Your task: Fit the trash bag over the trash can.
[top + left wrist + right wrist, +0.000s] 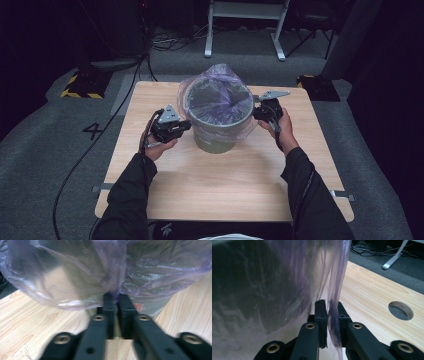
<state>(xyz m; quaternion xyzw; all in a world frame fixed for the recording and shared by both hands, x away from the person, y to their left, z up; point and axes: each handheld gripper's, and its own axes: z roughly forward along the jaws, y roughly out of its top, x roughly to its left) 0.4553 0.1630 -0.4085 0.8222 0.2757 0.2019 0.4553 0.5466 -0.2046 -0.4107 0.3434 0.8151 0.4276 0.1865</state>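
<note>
Gripper: the left gripper (115, 298) pinches a gathered fold of plastic, jaws drawn close.
Bag: a translucent purple bag (75, 272) billows over the bin (156, 306).
Surface: a light wooden table (30, 322) lies beneath.

Purple bag (220, 82), grey-green bin (216, 135)

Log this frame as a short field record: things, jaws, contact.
surface: wooden table, round hole near one edge
bin: grey-green bin, upright, mid-table
bag: purple plastic bag lining the bin, folded over its rim
left gripper: jaws shut on bag film at the bin's left side
right gripper: jaws shut on a fold of bag at the bin's right side
hands: one on each gripper, either side of the bin
</note>
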